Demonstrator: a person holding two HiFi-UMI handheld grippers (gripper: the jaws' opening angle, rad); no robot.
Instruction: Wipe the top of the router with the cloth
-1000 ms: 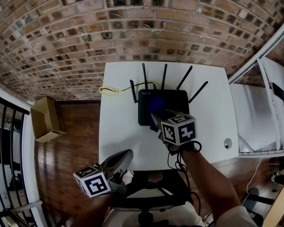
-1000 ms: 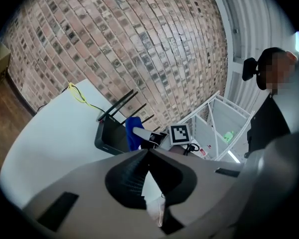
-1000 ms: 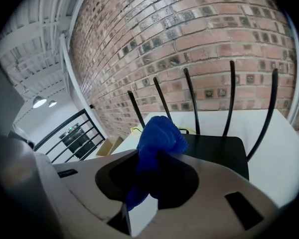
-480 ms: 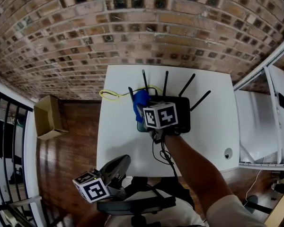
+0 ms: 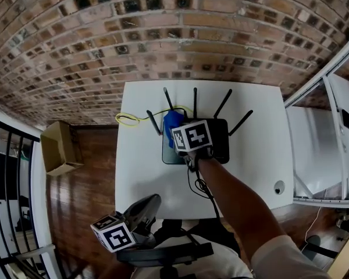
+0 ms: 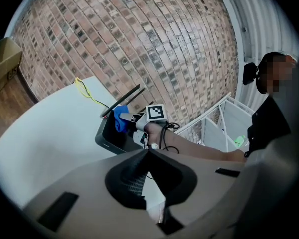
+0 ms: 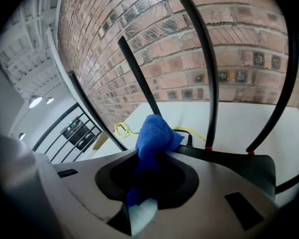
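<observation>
In the right gripper view the right gripper [image 7: 150, 156] hides the cloth's [image 7: 154, 131] lower end and most of the router [image 7: 236, 165]; the rightmost antenna [image 7: 284, 98] runs off the edge; in the head view the marker cube [image 5: 192, 135] and arm [image 5: 232, 202] cover the router's middle and part of the cloth; the cable's [image 5: 128, 119] end cannot be traced.

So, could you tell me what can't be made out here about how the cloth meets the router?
1. Contact: in the head view the right gripper covers the spot where the cloth meets the router. In the right gripper view its own body hides that spot.
2. Left gripper view: the cloth and router are too small to judge contact.
3. Dust on the router's top: too small in every view.
</observation>
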